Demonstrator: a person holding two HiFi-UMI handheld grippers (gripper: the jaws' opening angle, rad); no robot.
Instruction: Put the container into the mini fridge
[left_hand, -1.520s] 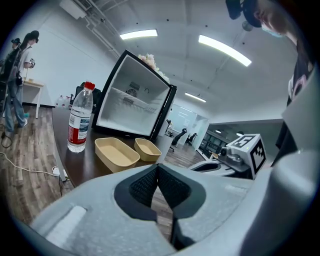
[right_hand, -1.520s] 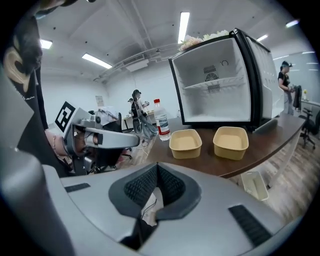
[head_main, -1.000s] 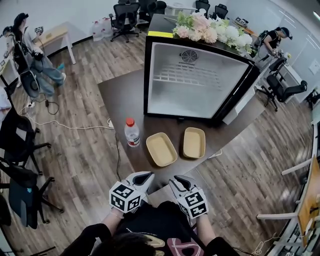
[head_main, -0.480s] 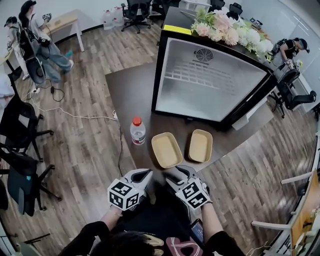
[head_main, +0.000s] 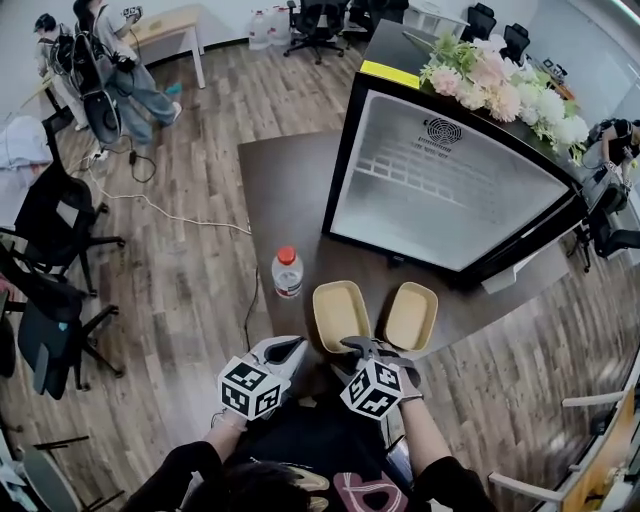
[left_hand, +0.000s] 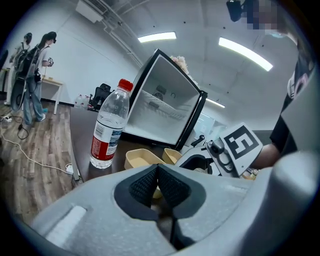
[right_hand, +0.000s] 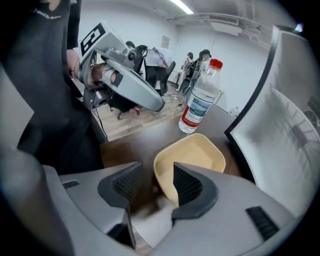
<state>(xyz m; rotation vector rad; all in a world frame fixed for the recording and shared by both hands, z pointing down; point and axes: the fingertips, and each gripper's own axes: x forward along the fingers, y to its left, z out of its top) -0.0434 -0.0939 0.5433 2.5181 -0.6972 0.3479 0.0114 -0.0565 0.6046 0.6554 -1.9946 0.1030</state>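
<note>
**Three cameras, one tabletop**

The head view looks steeply down from above the person and takes in the whole dark brown table (head_main: 290, 195), with office floor all round. The left gripper view sits low by the table's near edge and faces almost level across it, towards the open front of the black mini fridge with the white interior (head_main: 450, 190). The right gripper view tilts down, very near the pale yellow oval container (right_hand: 192, 155). All three views share that container, the fridge and the clear plastic bottle with the red cap (head_main: 288, 272).
</note>
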